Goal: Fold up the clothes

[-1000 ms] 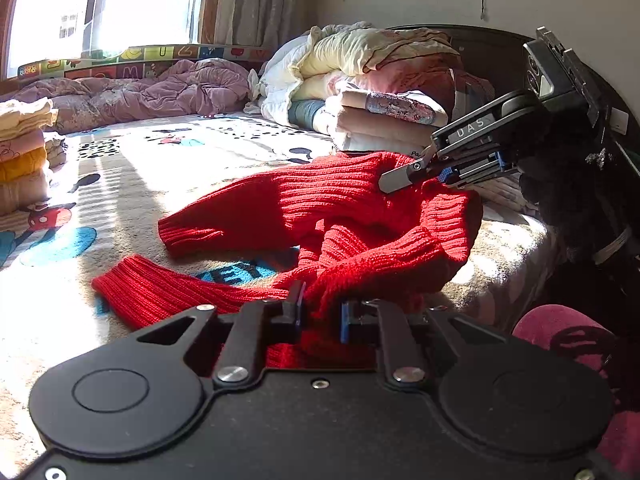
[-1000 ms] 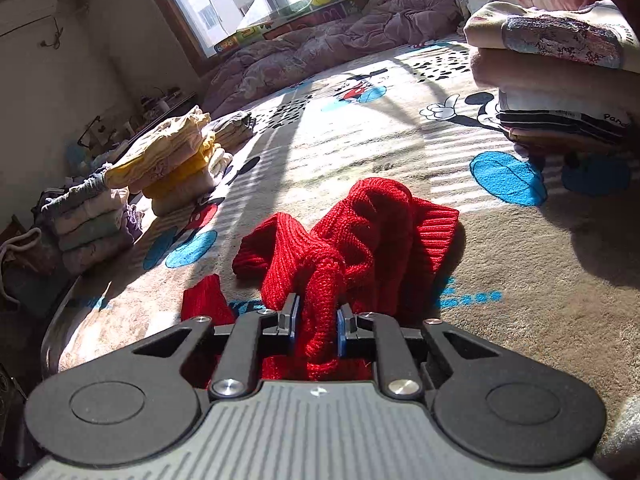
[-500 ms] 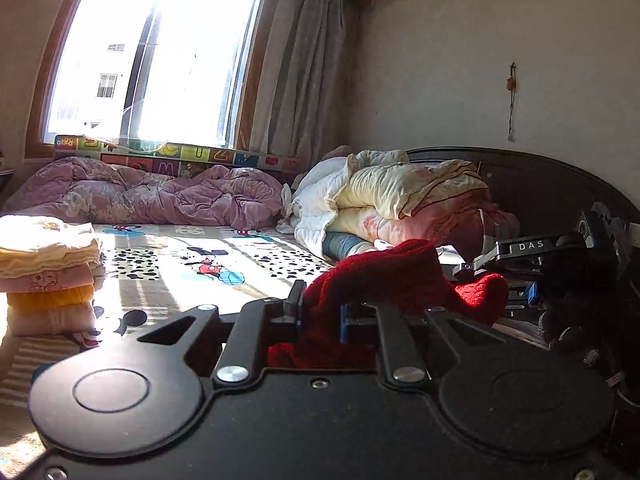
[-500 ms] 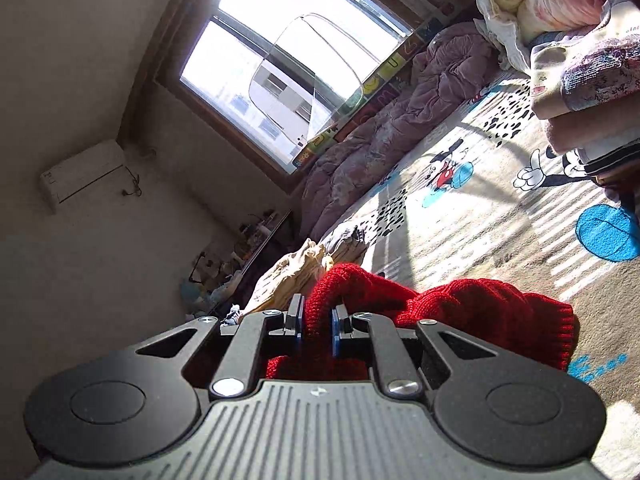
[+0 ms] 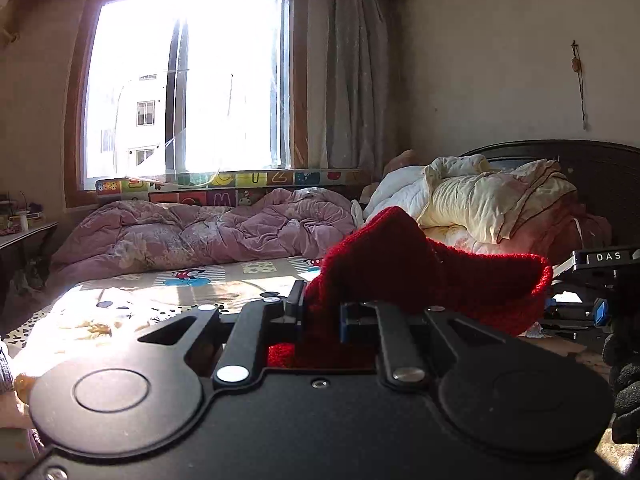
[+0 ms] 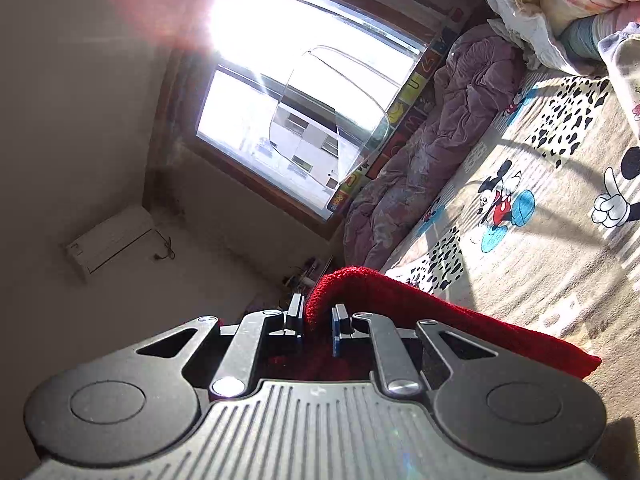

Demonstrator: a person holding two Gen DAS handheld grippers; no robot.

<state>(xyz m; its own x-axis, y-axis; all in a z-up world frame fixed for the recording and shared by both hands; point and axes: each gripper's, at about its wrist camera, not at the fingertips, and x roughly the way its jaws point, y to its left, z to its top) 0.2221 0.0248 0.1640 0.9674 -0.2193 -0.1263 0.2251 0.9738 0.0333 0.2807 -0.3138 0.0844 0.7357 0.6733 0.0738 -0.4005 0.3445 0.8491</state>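
A red ribbed knit sweater point(image 5: 400, 264) is held in the air above the bed. My left gripper point(image 5: 320, 312) is shut on a bunch of its fabric, which rises over the fingers and drapes right. My right gripper point(image 6: 318, 320) is shut on another edge of the sweater point(image 6: 440, 320), which stretches away to the lower right. The right gripper body marked DAS point(image 5: 604, 268) shows at the right edge of the left wrist view. Most of the sweater hangs out of sight below both grippers.
The bed has a cartoon-print sheet point(image 6: 540, 240). A crumpled purple duvet point(image 5: 200, 232) lies under the window point(image 5: 188, 92). Piled white and yellow bedding point(image 5: 480, 200) sits at the dark headboard point(image 5: 600, 168). A small table point(image 5: 24, 232) stands at left.
Both grippers have lifted the sweater off the bed and tilted upward. The views now face the window and wall; the sweater is stretched between the two grips.
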